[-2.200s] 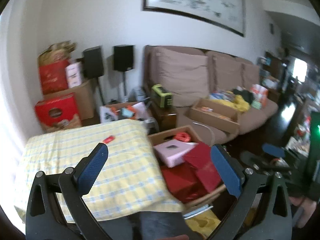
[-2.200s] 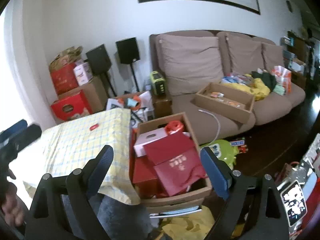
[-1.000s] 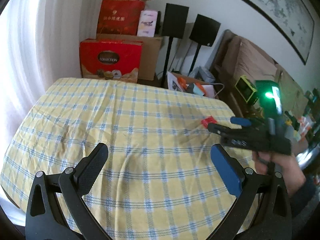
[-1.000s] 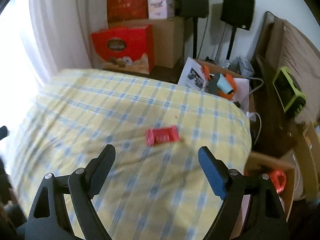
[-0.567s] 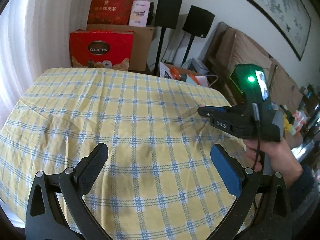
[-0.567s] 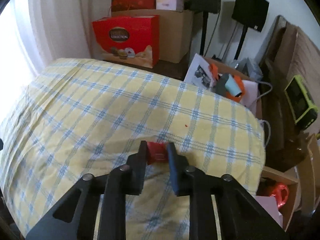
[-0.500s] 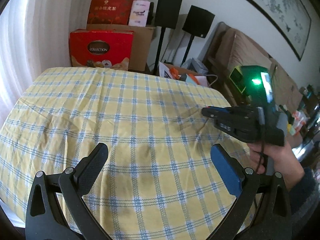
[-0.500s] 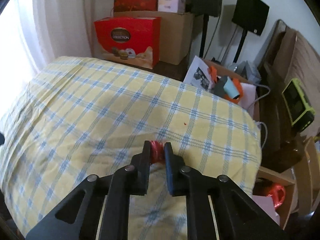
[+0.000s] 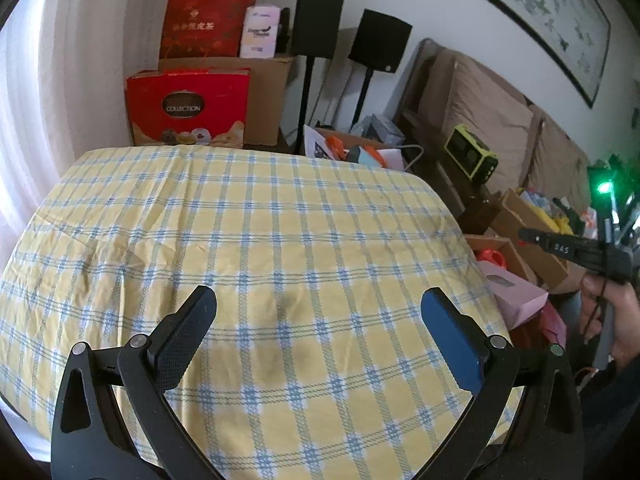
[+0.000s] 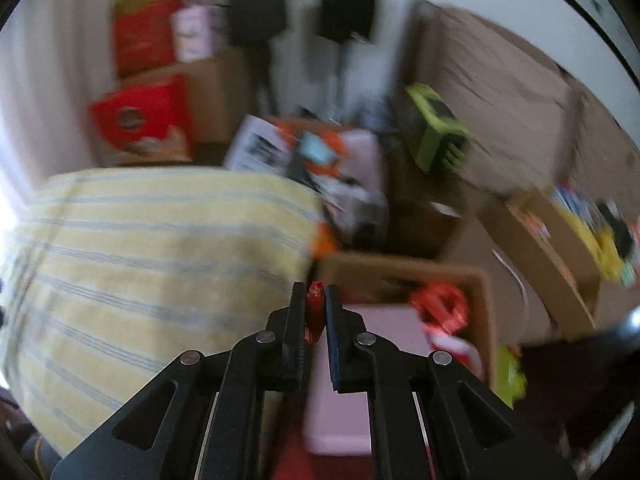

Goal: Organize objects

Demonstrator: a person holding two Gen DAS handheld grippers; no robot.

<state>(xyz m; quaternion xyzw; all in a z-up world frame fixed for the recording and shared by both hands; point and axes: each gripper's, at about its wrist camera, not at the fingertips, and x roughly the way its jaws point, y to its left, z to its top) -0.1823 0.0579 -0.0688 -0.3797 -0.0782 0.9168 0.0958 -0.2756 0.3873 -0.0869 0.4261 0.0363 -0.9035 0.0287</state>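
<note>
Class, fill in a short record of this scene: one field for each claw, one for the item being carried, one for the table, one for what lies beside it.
right claw: shut on the red packet
red packet: pinched between the pads, off the table
left claw: open, holding nothing
tablecloth: yellow with blue checks, nothing seen on it
cardboard box: past the table's edge, holding red and pink items

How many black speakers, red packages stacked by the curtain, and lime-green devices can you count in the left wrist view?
Black speakers: 2
Red packages: 2
Lime-green device: 1
Total: 5
</note>
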